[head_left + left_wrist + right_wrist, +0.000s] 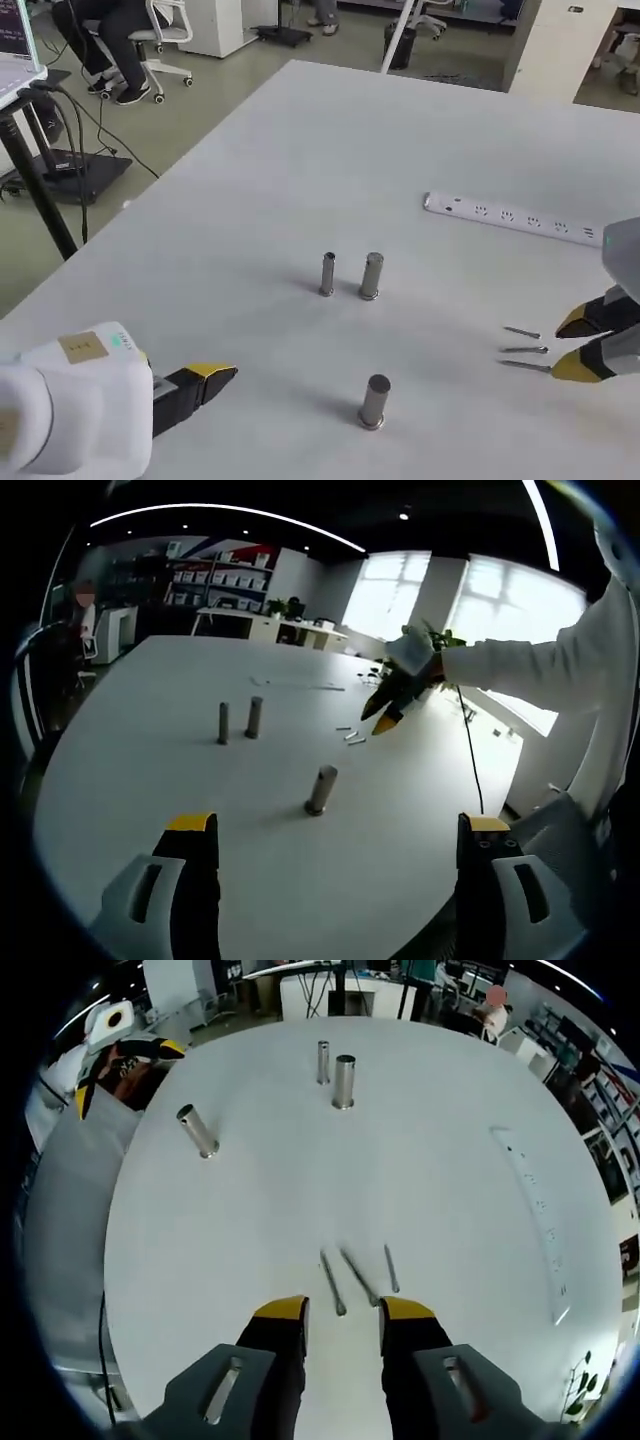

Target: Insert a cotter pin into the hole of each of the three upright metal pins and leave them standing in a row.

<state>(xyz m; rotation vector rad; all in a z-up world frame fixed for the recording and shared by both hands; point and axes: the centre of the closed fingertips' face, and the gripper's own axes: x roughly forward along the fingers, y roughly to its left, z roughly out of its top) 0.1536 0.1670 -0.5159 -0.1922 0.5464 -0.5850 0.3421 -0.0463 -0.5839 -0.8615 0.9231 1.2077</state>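
My right gripper (342,1310) sits open and empty. The three cotter pins (358,1276) lie flat on the table (250,1210) just off its tips, long axes roughly along my reach. The upright metal pins (343,1082) stand well beyond them, with loads of bare room between. My left gripper (337,822), open too, is much farther off.

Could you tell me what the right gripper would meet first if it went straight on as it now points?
The right gripper would most likely meet the cotter pins, which lie on the table just ahead of its open jaws, though depth is uncertain.
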